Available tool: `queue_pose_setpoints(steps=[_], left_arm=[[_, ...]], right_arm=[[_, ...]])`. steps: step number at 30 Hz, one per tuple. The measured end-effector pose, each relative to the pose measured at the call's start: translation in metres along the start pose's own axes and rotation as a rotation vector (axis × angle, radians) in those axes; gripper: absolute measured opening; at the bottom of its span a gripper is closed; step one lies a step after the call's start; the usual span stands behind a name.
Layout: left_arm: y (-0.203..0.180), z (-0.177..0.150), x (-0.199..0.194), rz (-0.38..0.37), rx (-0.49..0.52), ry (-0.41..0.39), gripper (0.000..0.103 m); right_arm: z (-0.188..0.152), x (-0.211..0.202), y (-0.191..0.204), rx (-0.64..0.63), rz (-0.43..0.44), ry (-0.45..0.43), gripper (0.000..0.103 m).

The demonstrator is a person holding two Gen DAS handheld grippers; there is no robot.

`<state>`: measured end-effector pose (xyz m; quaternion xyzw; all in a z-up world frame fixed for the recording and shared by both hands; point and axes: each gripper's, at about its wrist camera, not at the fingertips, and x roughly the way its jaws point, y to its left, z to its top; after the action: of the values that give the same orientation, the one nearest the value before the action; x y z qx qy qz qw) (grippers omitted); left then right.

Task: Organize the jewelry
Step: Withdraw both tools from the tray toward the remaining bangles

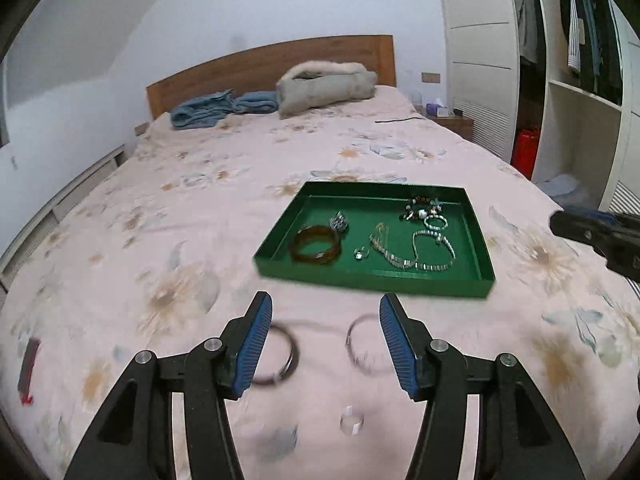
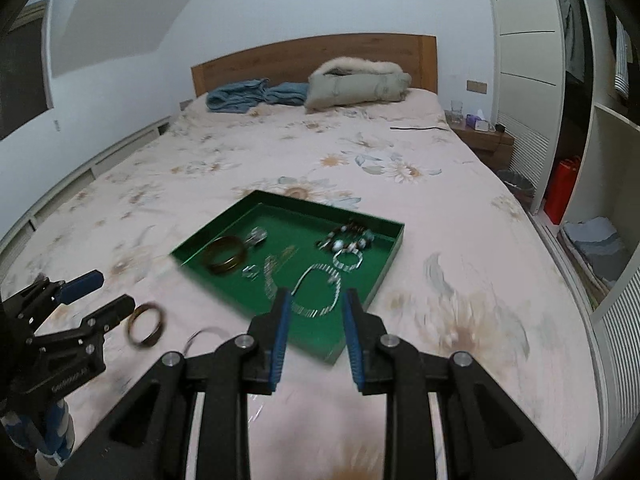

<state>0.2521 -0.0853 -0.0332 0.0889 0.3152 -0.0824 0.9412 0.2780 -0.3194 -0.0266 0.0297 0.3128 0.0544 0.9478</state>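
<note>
**Two open tools over a bed of bangles**

While the green tray (image 1: 374, 278) sits flat on the floral bedspread (image 1: 200, 200), both tools hang above the bed with nothing gripped. The left tool (image 1: 326, 340) is spread wide, its blue-padded fingers (image 1: 254, 346) well apart, hovering over loose pieces that lie on the bedspread just short of the tray: a dark bangle (image 1: 282, 354) beside the left finger, a thin silvery bangle (image 1: 362, 346) near the right finger, and a small clear ring (image 1: 352, 424) closer in. All three look blurred, so I cannot tell whether a pad touches any of them.

The right tool (image 2: 314, 332) is open more narrowly, and it too has hold of nothing; its fingertips frame the near edge of the tray, over a silver link necklace (image 2: 320, 292) lying inside it.

Inside the tray also rest a brown amber-like bangle (image 1: 316, 245), a small silver ring (image 1: 361, 255), a silver chain bracelet (image 1: 386, 250), a beaded cluster (image 1: 422, 206) in the far right corner and a small beaded loop (image 1: 436, 221) just beside it.

A red-and-dark object (image 1: 28, 372) lies on the bedspread far left. Folded blue cloth (image 1: 222, 106) and a fur-trimmed coat (image 1: 326, 88) lie by the wooden headboard (image 1: 260, 64).
</note>
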Motion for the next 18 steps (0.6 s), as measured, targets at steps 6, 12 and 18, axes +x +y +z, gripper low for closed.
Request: queue_pose_setpoints(steps=[6,12,18], left_arm=[[0.004,-0.030,-0.062,0.044,-0.004,-0.037,0.059],[0.012,-0.052,-0.109,0.074,-0.015,-0.068,0.060],[0.019,-0.068,-0.141,0.081,-0.027,-0.082,0.060]], right_arm=[[-0.039,-0.057,0.020,-0.019,0.009,-0.010,0.025],[-0.073,-0.099,0.036,-0.026,0.013,-0.009,0.025],[-0.096,-0.130,0.044,-0.020,0.017,-0.015,0.025]])
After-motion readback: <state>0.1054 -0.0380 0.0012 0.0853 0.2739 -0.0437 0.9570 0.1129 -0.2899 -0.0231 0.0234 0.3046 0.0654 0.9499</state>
